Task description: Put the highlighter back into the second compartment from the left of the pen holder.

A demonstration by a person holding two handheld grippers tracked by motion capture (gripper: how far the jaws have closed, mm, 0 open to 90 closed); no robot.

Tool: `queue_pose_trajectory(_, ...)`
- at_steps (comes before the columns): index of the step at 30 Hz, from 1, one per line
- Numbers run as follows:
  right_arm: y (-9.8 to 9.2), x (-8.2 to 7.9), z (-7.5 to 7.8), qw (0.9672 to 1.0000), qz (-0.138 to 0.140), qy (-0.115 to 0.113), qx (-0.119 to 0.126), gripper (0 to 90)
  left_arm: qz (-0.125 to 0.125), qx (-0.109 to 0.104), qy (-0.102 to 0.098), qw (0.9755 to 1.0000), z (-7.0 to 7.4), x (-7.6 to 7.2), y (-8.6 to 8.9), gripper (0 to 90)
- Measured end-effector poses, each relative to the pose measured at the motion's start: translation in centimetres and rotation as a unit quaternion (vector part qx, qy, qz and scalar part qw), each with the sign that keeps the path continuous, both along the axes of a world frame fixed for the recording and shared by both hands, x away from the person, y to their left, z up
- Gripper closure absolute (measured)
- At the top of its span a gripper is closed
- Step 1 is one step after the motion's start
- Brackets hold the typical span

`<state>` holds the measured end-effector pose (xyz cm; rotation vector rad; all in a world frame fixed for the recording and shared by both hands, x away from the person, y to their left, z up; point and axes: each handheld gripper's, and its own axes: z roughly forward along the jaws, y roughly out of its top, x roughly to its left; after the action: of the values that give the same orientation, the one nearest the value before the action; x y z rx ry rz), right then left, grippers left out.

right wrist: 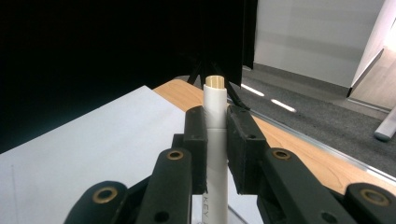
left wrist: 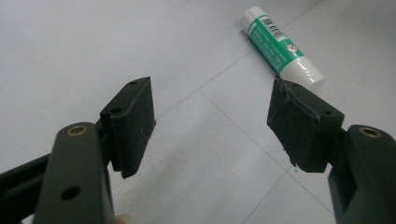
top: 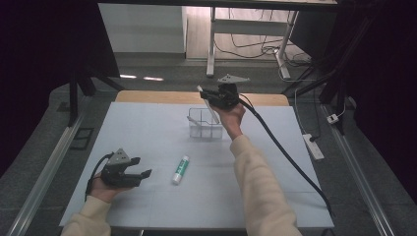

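Observation:
My right gripper (top: 208, 96) is raised over the far middle of the table, shut on a white marker (top: 213, 116). In the right gripper view the marker (right wrist: 215, 95) stands upright between the pads, its tan end poking above them. Its lower end hangs over a clear plastic container (top: 204, 130) with compartments. A green and white tube (top: 181, 169) lies flat on the white mat nearer me. My left gripper (top: 143, 175) rests low at the front left, open and with nothing in it. Through its jaws the tube (left wrist: 276, 47) shows just beyond the right fingertip, apart from it.
The white mat (top: 147, 128) covers a wooden table whose bare edge (top: 157, 96) shows at the back. A cable (top: 285, 152) trails from the right gripper over the table's right side. On the floor to the right lies a power strip (top: 313, 146).

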<state>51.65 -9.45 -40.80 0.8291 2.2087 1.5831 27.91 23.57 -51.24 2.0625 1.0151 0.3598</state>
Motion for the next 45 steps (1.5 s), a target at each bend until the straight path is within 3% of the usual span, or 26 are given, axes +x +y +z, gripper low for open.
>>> queue_pose_trajectory(13, 1.8, 1.1, -0.5, 0.9999, 0.004, -0.007, 0.012, 76.0, 0.001, -0.002, 0.002, 1.0000, -0.1, 0.1, 0.2, 32.2)
queue_pose_trajectory(15, 1.7, 1.1, -0.6, 1.0000, -0.005, -0.006, 0.003, 67.1, 0.000, -0.001, 0.003, 1.0000, -0.1, 0.1, 0.2, 32.2)
queue_pose_trajectory(20, 1.2, 0.7, -0.6, 0.9998, -0.013, 0.004, -0.016, 59.0, 0.000, 0.001, 0.001, 1.0000, -0.1, 0.1, 0.1, 32.1)
queue_pose_trajectory(32, -1.2, -0.9, -0.8, 0.9996, -0.007, 0.017, -0.019, 56.1, 0.000, 0.004, 0.002, 1.0000, -0.1, 0.0, -0.1, 31.9)
queue_pose_trajectory(45, -5.1, -3.6, -1.4, 0.9991, -0.009, 0.025, -0.032, 55.7, 0.002, 0.006, 0.002, 1.0000, -0.1, 0.0, -0.1, 31.7)
